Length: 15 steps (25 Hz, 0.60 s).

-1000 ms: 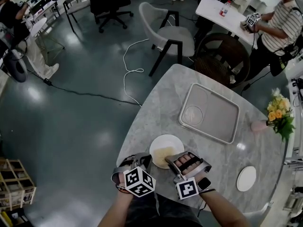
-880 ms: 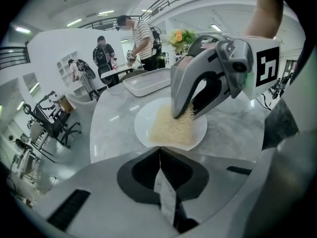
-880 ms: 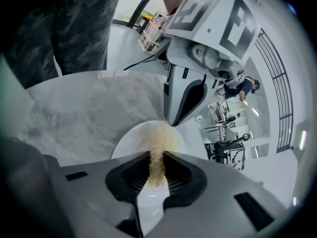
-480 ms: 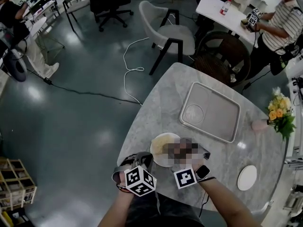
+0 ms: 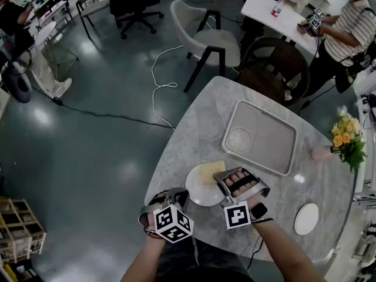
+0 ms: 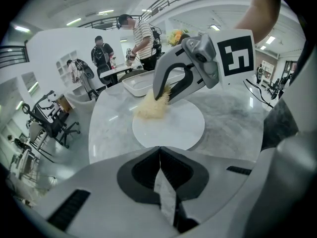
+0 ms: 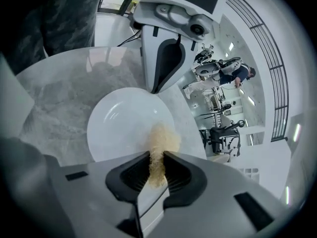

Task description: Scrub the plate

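Scrubbing looks midway: the right claw (image 7: 156, 158), clamped on a pale yellow scrub pad (image 7: 161, 139), presses it onto the round white plate (image 5: 198, 198) at the grey marble tabletop's (image 5: 200, 128) near edge. The left claw (image 6: 159, 150) is closed on nothing alongside.

— Where does the plate (image 5: 198, 192) lie?
— On the table (image 5: 194, 134), just ahead of the left gripper (image 6: 159, 150), whose jaws, closed together, point at its near rim. The right gripper (image 7: 157, 157) reaches over the plate from the right.
— And the scrub pad (image 7: 161, 143)?
— Between the right gripper's jaws, resting on the plate's far part, away from the left gripper.
— What lies beyond?
— A tray (image 5: 276, 151) stands ahead of the right gripper, further across the table, with a round dish (image 5: 239, 140) in its corner nearest the grippers. A small disc (image 5: 306, 220) lies to the right gripper's right, well apart. Flowers (image 5: 346, 143) stand past the tray's right end.
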Motion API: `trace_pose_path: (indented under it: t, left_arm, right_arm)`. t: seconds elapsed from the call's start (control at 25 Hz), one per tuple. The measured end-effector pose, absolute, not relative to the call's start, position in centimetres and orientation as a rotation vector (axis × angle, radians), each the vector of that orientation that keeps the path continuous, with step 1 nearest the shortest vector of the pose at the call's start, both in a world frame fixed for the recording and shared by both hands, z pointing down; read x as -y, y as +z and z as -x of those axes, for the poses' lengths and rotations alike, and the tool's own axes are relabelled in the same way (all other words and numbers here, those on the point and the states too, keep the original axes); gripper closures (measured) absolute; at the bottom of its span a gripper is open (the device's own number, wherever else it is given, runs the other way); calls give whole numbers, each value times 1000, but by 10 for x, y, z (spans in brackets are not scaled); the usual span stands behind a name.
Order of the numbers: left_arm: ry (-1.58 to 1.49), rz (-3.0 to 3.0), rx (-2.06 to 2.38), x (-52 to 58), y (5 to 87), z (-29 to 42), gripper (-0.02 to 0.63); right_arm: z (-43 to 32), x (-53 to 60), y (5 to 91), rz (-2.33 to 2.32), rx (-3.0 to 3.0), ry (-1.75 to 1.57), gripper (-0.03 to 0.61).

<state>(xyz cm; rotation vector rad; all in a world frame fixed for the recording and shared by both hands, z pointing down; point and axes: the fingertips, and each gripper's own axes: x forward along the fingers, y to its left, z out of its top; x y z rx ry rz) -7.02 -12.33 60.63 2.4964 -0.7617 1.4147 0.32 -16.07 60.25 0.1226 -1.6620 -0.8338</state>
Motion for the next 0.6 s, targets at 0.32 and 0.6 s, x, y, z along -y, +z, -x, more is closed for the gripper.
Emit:
trace_pose_path:
  t: [0.32,0.6]
  left_arm:
    - [1419,-2492,764,123,607,70,603]
    - [1399,-2480,765,125,606,71,603]
  right_arm:
    - [-36,129,603,-112,1644,-805,506]
    - [-35,92,599,-60,1664,-811,506]
